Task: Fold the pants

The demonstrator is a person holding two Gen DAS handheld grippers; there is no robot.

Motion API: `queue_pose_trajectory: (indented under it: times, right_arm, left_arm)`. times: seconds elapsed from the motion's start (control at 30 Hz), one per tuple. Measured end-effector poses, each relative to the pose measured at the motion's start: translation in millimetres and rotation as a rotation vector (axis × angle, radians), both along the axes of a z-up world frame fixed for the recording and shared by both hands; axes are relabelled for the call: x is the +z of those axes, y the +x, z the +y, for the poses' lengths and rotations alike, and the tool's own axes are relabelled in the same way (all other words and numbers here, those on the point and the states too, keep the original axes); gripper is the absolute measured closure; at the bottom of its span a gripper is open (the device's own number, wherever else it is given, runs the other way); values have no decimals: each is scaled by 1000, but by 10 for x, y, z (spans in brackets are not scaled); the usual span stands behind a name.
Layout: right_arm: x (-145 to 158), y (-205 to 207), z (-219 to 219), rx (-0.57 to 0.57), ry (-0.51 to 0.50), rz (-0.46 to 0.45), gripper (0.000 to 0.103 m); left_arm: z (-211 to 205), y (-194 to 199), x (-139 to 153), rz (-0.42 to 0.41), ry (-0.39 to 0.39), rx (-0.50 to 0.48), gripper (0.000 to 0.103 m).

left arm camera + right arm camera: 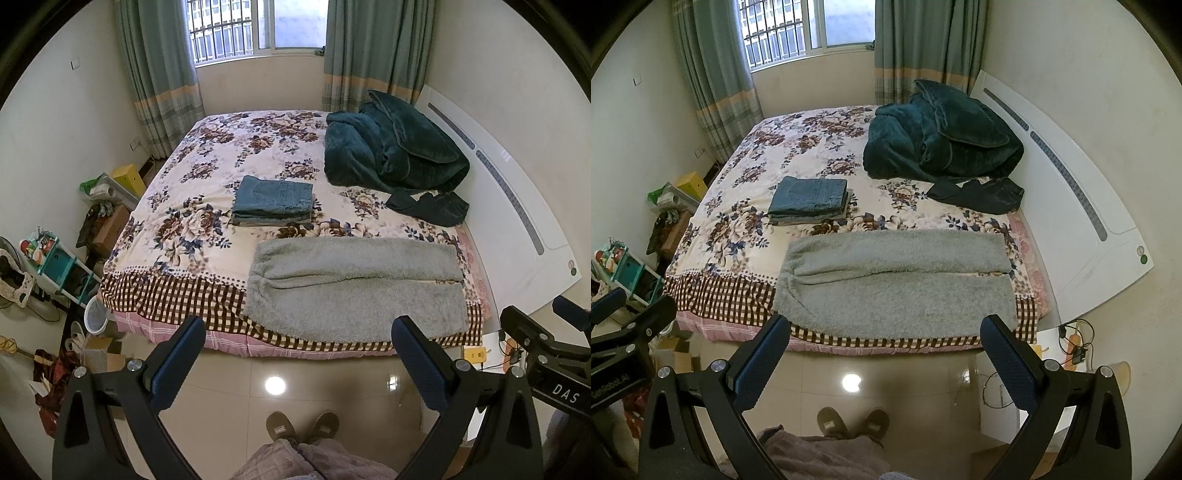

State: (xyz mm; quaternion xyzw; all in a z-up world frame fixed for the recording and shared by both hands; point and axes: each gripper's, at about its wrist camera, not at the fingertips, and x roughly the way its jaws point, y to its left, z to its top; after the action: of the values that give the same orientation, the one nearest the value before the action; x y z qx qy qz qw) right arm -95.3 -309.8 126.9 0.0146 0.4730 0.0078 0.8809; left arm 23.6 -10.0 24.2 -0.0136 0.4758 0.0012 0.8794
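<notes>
while both tools are hanging back over the floor, nothing is being touched yet.
clutter: boxes and a small shelf (pixel 55 258) are crowding the floor by the bed's left side, so there is little room for stepping that way.
left gripper (pixel 297 363): it is hovering released, jaws spread wide and empty, short of the bed's near edge.
folded jeans (pixel 273 201): a finished stack is sitting on the floral sheet beyond the grey pair, apart from it, leaving bare sheet to its left for laying a new fold.
grey fleece pants (pixel 354 286): they are lying flat along the near edge of the bed (pixel 155 295), waist end to the left, legs running right side by side, the near leg drooping slightly over the checked border.
the step, as i am judging it: the first grasp is coming; pinching the near leg's outer edge at two well-separated spots and lifting evenly should be keeping the thick pile from bunching as it goes over the far leg.
right gripper (pixel 886 363): it is also unclenched and holding nothing, hanging above the tiles.
dark blanket (pixel 942 136): it is heaped with a dark garment (pixel 979 195) at the far right, well apart from the pants.
headboard (pixel 1089 229): it is closing off the right side near the cuffs, so the right-hand reach is having less margin.
</notes>
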Motion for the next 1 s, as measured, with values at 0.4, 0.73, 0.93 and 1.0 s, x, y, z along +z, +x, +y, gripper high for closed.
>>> queue_pose_trajectory:
  times: [0.4,0.73,0.93,1.0]
  right_arm:
    - [-16,-1,42,-8,4,6,0]
    - [-254,-84,121,-81,26,18,0]
    - [-577,299,21,-236,40,23,0]
    - [-729,537,-106,-279,40,36,0]
  left_arm:
    - [-12,-17,11,8,-2,-11,0]
    - [87,32,-175,-10,11,-27,0]
    - [204,450,-445,-37,21,-26,0]
    - [254,660,-583,-34,35,-9,0]
